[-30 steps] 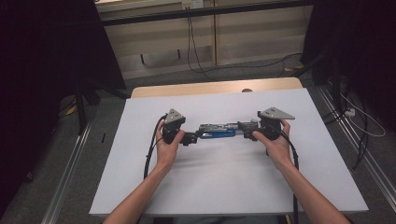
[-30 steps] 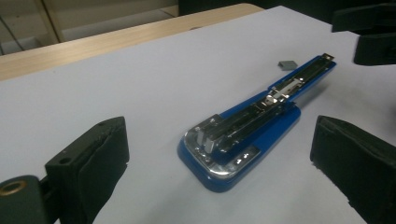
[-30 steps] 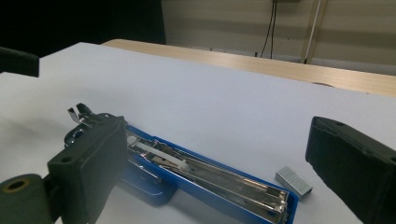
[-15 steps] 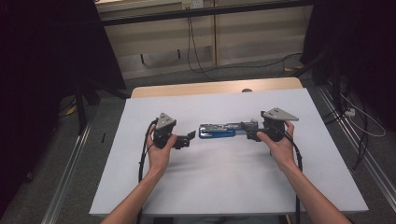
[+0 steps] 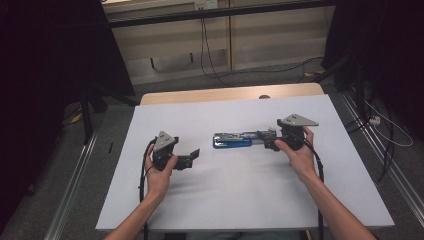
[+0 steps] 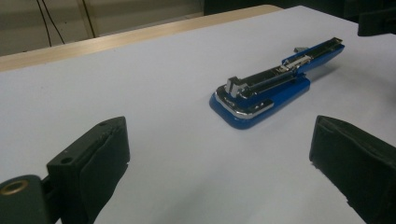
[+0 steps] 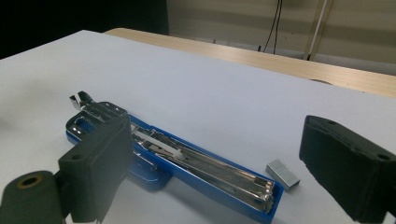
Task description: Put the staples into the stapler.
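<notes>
A blue and chrome stapler (image 5: 231,140) lies flat near the middle of the white table (image 5: 250,200), swung open with its staple channel (image 7: 205,168) exposed. My right gripper (image 5: 263,139) is open at its right end; in the right gripper view one jaw overlaps the stapler (image 7: 159,158) and the other stands apart at the right. A small block of staples (image 7: 282,174) rests on the table beside the stapler's open tip. My left gripper (image 5: 192,157) is open and empty, a short way left of the stapler (image 6: 275,84), which lies ahead of its jaws.
A wooden strip (image 5: 230,95) runs along the table's far edge, with a small dark spot (image 5: 264,96) on it. Cables (image 5: 210,55) hang by the wall behind. Metal rails (image 5: 75,195) flank the table on the floor.
My left gripper has drawn back from the stapler's left end, to the left and toward the person. The right gripper has stayed at the stapler's right end.
</notes>
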